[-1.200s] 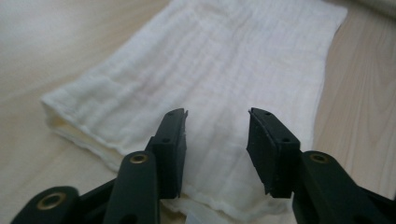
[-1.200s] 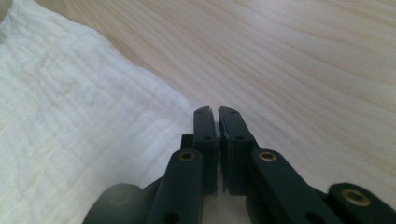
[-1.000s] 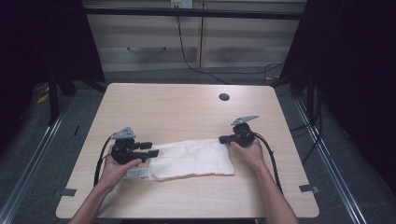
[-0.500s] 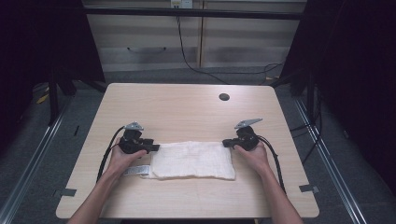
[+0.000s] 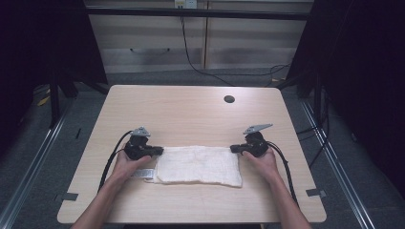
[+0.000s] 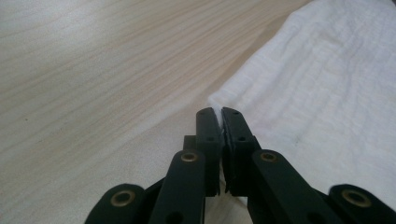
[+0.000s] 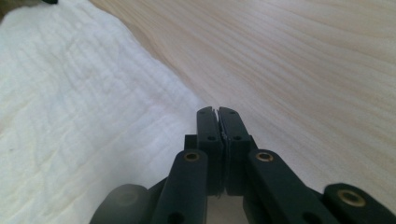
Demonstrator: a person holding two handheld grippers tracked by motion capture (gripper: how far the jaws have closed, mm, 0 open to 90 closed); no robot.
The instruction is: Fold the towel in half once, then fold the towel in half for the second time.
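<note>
Small tag (image 5: pixel 144 173) by towel (image 5: pixel 198 165) left end, print way too tiny to read. Towel cut off by frame edges in both gripper views. Sliver of cloth between left gripper (image 6: pixel 219 113) jaws mostly hidden. Forearms cropped at bottom edge, high view. Dark sides of room: can't make out anything.

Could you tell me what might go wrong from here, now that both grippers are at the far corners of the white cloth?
The left gripper pinches only a sliver of the cloth corner, so it may slip out when lifted. The right gripper shows little fabric between its jaws; an uneven pull could skew the cloth.
</note>
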